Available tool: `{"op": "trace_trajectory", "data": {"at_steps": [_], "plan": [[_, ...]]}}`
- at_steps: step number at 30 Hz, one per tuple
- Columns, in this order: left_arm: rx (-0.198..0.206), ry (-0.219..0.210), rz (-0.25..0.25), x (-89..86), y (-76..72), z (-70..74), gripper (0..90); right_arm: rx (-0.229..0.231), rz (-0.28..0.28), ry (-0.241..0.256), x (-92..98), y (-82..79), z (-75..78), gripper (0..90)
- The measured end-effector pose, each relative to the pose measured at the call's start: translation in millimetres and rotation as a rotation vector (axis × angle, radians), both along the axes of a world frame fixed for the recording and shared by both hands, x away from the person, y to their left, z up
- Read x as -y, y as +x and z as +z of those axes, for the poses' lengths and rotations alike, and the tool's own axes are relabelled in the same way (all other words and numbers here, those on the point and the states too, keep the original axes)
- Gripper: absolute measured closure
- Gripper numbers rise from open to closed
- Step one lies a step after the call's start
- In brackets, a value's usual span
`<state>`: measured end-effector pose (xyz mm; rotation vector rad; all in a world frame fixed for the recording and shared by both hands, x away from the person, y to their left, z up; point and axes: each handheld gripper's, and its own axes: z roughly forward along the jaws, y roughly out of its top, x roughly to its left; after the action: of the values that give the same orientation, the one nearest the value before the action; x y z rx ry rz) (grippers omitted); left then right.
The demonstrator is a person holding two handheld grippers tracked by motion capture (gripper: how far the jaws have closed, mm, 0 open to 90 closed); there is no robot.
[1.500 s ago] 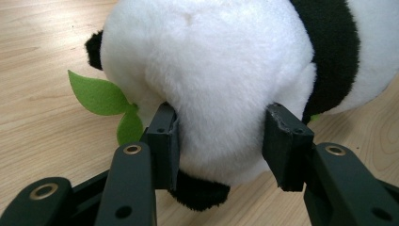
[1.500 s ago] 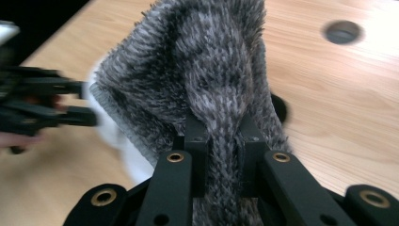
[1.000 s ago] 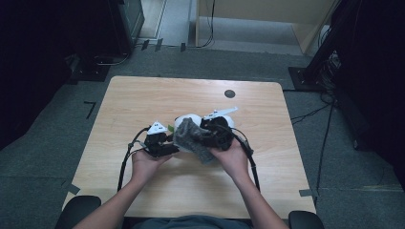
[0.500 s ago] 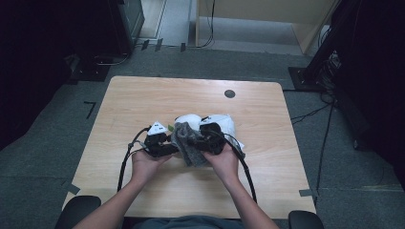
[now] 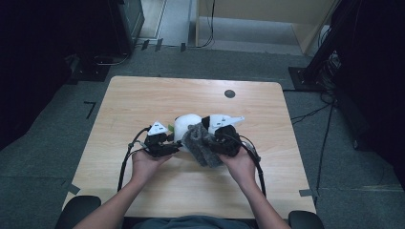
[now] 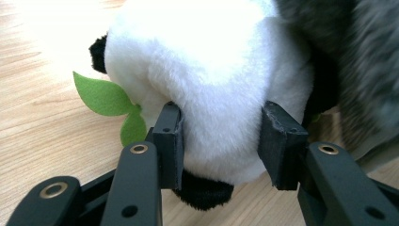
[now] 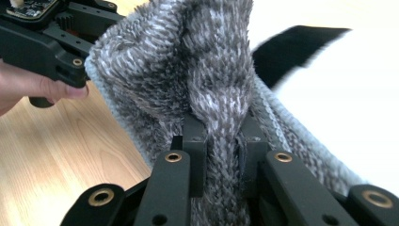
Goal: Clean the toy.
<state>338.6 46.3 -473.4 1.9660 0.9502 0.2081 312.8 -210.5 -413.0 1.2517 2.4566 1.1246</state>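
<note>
A white and black plush panda (image 5: 187, 128) (image 6: 211, 70) with a green felt leaf (image 6: 106, 101) lies at the middle of the wooden table (image 5: 143, 100). My left gripper (image 5: 168, 147) (image 6: 220, 141) is shut on the panda's white body, its jaws pressing into both sides. A grey fuzzy cloth (image 5: 200, 145) (image 7: 188, 70) lies against the panda's right side. My right gripper (image 5: 215, 143) (image 7: 221, 150) is shut on a bunched fold of that cloth. The two grippers are close together, each held in a hand.
A small dark round mark (image 5: 229, 93) sits on the table toward the far right. Black cables (image 5: 125, 160) trail from the grippers toward the near edge. Dark equipment and floor cables surround the table.
The right gripper with the grey cloth has shifted slightly left and nearer the panda. The left gripper has stayed on the panda.
</note>
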Motion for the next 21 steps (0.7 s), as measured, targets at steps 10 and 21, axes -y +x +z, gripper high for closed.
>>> {"op": "trace_trajectory", "data": {"at_steps": [10, 21], "plan": [[0.004, 0.002, 0.001, 0.8, -0.2, 0.3, 56.1, 0.045, -0.104, -0.004, 59.8, -14.2, 11.6, 77.9], [0.004, 0.001, -0.003, 0.9, 0.0, 0.1, 56.1, -0.033, -0.194, -0.021, 88.0, -6.8, -15.3, 79.8]]}}
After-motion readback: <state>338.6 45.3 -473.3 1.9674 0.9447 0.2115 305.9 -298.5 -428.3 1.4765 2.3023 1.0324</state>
